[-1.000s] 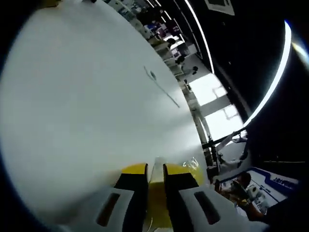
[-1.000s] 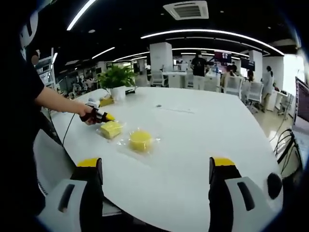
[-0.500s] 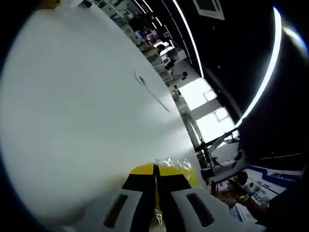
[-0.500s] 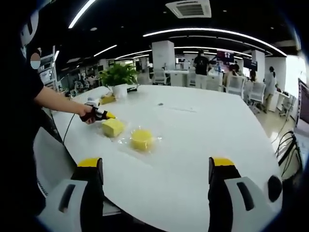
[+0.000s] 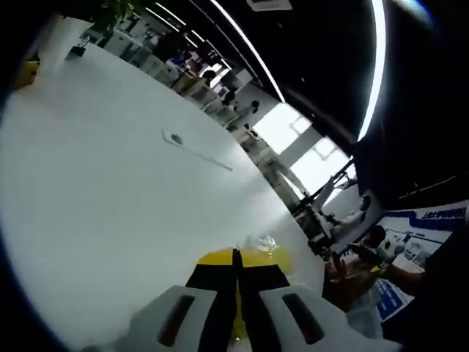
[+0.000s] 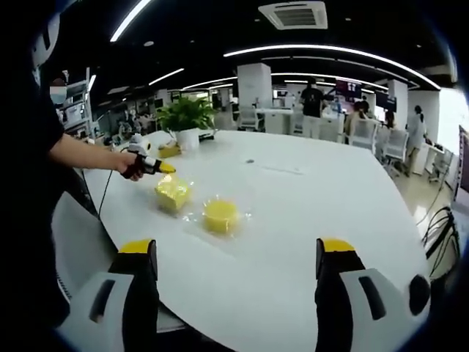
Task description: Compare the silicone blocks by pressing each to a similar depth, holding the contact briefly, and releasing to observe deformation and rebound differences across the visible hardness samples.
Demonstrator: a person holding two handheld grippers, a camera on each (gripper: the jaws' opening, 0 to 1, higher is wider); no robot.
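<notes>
Lower frame: our right tool [image 6: 238, 264] stands wide open, holding nothing. Mid-left on the table [image 6: 308, 220], the round block [image 6: 220, 215] sits untouched; beyond it, the left tool [image 6: 163, 168], jaws together, hovers just off the square block [image 6: 171, 193]. We judge the round block's press remains.

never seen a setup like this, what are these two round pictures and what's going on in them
There is no robot here. A person holds a two-jaw gripper in each hand, and a fisheye camera rides on each one, looking along its jaws.

In the right gripper view, the right gripper has its jaws wide apart, holding nothing. It looks over a white table with two yellow silicone samples on clear wrap: a square block and a round block. The person's hand holds the left gripper just above the square block.

In the left gripper view, the left gripper's jaws are closed together, yellow showing just past them. A potted plant stands further back.
</notes>
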